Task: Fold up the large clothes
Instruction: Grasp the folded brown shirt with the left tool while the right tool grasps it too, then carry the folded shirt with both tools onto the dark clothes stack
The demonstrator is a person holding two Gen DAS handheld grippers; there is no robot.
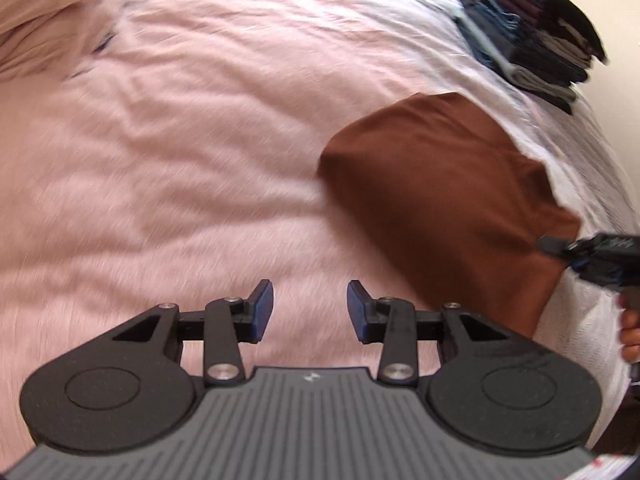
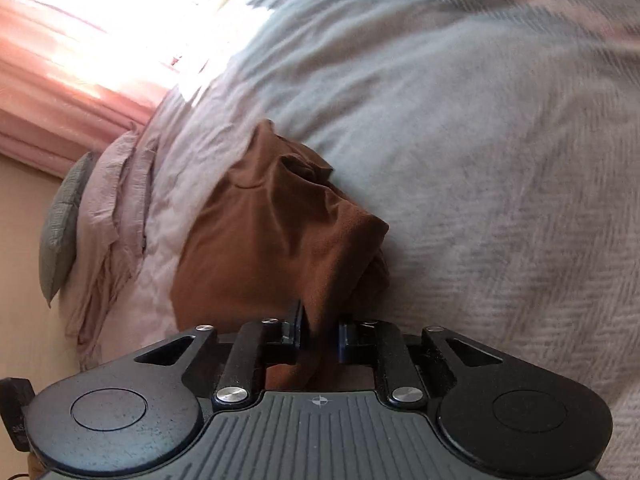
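A folded brown garment lies on the bed at the right of the left wrist view. My left gripper is open over the pink bedcover, to the left of the garment, with nothing between its fingers. My right gripper shows at the right edge of that view, at the garment's near corner, with a hand behind it. In the right wrist view the brown garment stretches away from the right gripper, whose jaws are shut on a bunched edge of the cloth.
A stack of folded dark clothes sits at the far right of the bed. Rumpled pink bedding and a grey-green pillow lie by the pink curtain. A pale woven blanket covers the bed's right side.
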